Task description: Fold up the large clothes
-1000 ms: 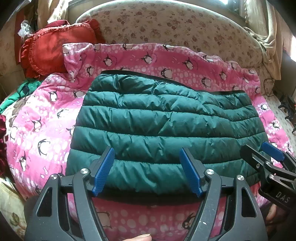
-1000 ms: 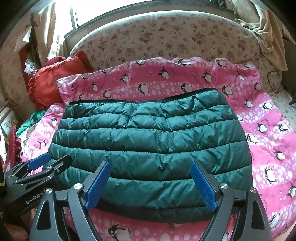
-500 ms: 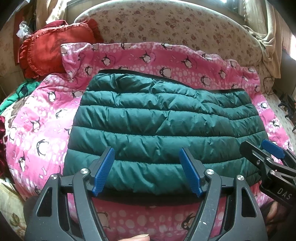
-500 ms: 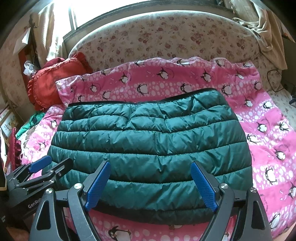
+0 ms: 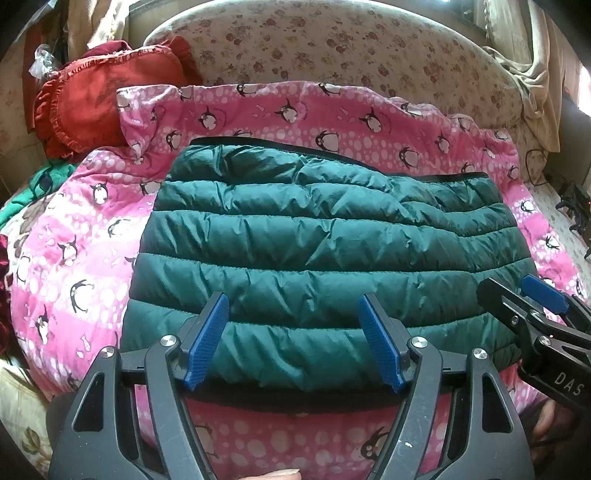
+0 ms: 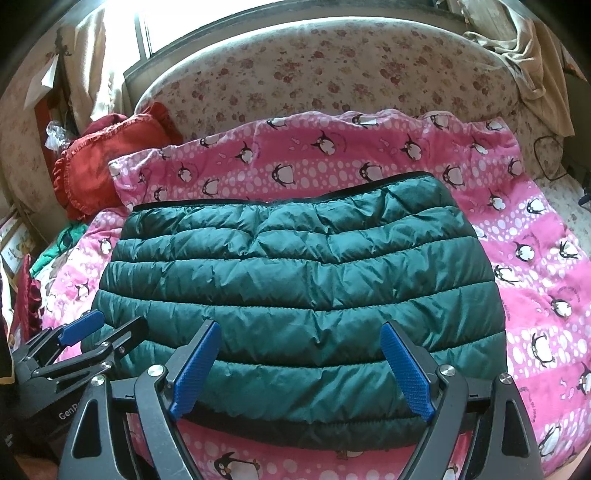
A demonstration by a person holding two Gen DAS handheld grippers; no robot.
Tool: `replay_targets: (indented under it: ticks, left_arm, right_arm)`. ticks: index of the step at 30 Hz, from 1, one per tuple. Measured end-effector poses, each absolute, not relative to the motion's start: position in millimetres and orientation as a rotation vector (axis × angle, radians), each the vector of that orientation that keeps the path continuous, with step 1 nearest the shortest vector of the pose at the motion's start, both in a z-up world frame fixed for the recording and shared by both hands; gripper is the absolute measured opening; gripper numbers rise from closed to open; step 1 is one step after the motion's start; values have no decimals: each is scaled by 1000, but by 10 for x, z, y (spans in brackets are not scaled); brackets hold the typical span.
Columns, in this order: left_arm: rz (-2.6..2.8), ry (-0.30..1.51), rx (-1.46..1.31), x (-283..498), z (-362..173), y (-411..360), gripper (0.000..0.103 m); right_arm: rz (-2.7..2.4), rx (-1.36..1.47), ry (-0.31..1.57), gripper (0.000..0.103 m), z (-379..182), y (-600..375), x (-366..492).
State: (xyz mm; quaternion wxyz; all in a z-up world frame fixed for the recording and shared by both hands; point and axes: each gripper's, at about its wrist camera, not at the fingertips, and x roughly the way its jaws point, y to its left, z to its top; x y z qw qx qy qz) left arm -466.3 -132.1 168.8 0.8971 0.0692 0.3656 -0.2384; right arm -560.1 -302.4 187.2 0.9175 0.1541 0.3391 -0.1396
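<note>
A: Left wrist view first. Green puffer jacket [image 5: 325,236], folded into a broad quilted block, spread on the pink penguin blanket [image 5: 74,258] over the bed. Black trim along the far edge.

B: And the tongs?

A: Left gripper [image 5: 295,332] poised over the near hem, blue pads [image 5: 207,341] well apart, nothing clamped between them. Right gripper [image 5: 532,306] poking in at the right edge, beside the jacket's near right corner; spread also, empty as far as can be told.

B: Anything else?

A: Red ruffled pillow [image 5: 99,107] at far left, against the floral headboard [image 5: 351,48]. Beige cloth [image 5: 532,85] draped at far right. A fingertip [image 5: 277,474] at the bottom edge.

B: Right wrist view?

A: Same jacket [image 6: 295,288], lying centred on the blanket [image 6: 535,258]. Right gripper [image 6: 301,363] above the near hem, jaws wide, holding nothing. Left gripper [image 6: 107,328] at lower left, by the jacket's near left corner, fingers parted. Pillow [image 6: 96,158] left of the blanket's far corner; bright window [image 6: 207,18] behind the headboard [image 6: 325,66].
</note>
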Motion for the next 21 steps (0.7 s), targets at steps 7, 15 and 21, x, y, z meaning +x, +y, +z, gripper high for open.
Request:
replay_targets:
  ticks: [7,15,21]
  left_arm:
    - [-498,758,147,-4654,1683,-1348,73]
    - [-508,770,132,-4631,1679,-1353,73]
    - [-517,753,123,-4587,1692,-1292,73]
  right_arm:
    - [-283,316,698,86,1871,-3010,-5575]
    - [-284,316,702,86,1868,-3006,-5559]
    - [-277,328,710,86,1837,-3031,-5528]
